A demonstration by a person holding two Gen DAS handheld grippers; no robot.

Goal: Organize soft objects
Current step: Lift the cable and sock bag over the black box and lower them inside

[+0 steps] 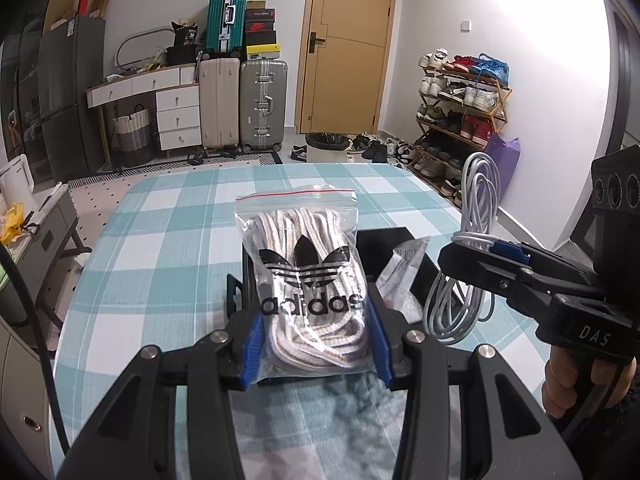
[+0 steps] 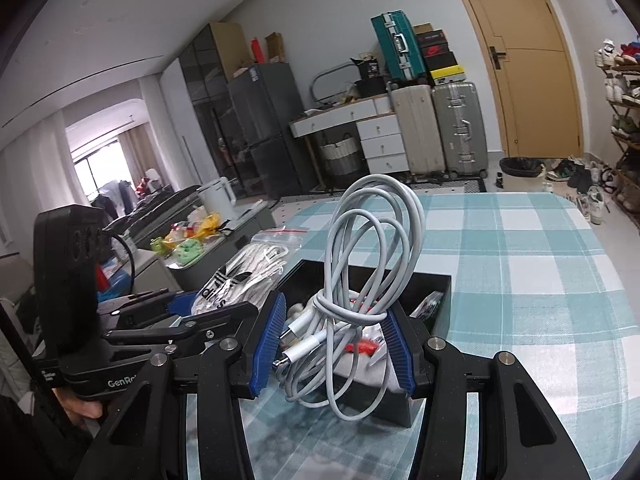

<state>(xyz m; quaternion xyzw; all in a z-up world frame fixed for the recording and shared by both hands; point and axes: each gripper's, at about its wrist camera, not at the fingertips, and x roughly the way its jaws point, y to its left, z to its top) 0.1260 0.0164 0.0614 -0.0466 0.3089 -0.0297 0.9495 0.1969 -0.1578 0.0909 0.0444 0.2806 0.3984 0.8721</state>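
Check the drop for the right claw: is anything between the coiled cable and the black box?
Nothing visible blocks it. The right claw holds the white cable directly over the open black box. The box already contains some packets, but its opening is uncovered. The left claw, holding the bag of laces, sits off to the side.

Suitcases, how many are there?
3. A teal suitcase sits on top of a beige suitcase, and a silver suitcase stands beside it. Clutter may hide more.

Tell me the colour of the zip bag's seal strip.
Red, along the top of the zip bag; clearest in the left wrist view.
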